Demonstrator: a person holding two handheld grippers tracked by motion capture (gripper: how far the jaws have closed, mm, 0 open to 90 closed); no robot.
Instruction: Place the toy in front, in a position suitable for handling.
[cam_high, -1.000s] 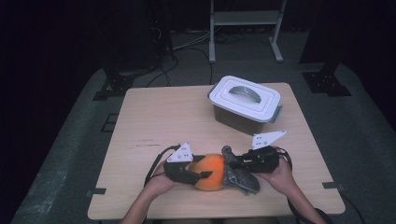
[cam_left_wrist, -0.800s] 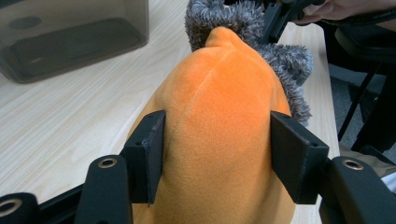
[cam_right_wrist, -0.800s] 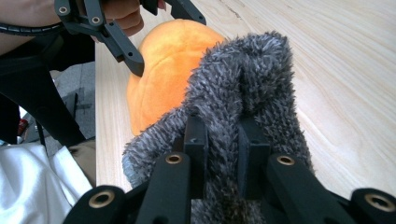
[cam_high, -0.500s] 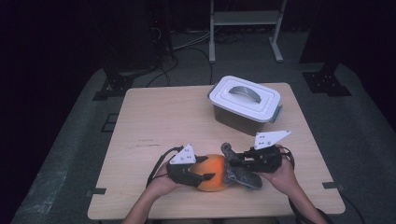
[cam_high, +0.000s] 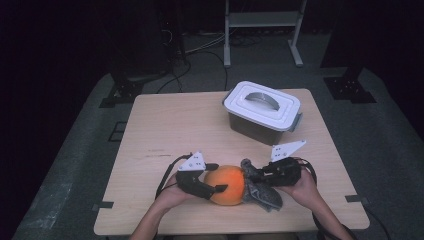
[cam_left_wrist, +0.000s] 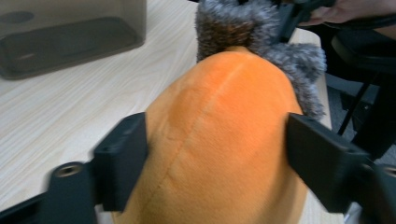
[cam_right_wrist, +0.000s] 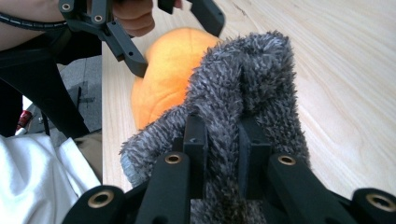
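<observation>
Currently your left gripper (cam_left_wrist: 217, 154) straddles the orange plush body (cam_left_wrist: 219, 140), and its jaws have just been opening, so the pads barely touch. Your right gripper (cam_right_wrist: 223, 140) is clamped on the grey fuzzy part (cam_right_wrist: 243, 93). Keep that clamp firm while you withdraw leftward. The round, seamed toy lies at the table's (cam_high: 165, 120) near edge.

- The orange plush body (cam_high: 227, 185) was rounded, with a stitched seam down its middle, and lay on the table in the lower centre of the high view.
- Its grey furry part (cam_high: 260, 187) adjoined it on the right, bunched and rumpled.
</observation>
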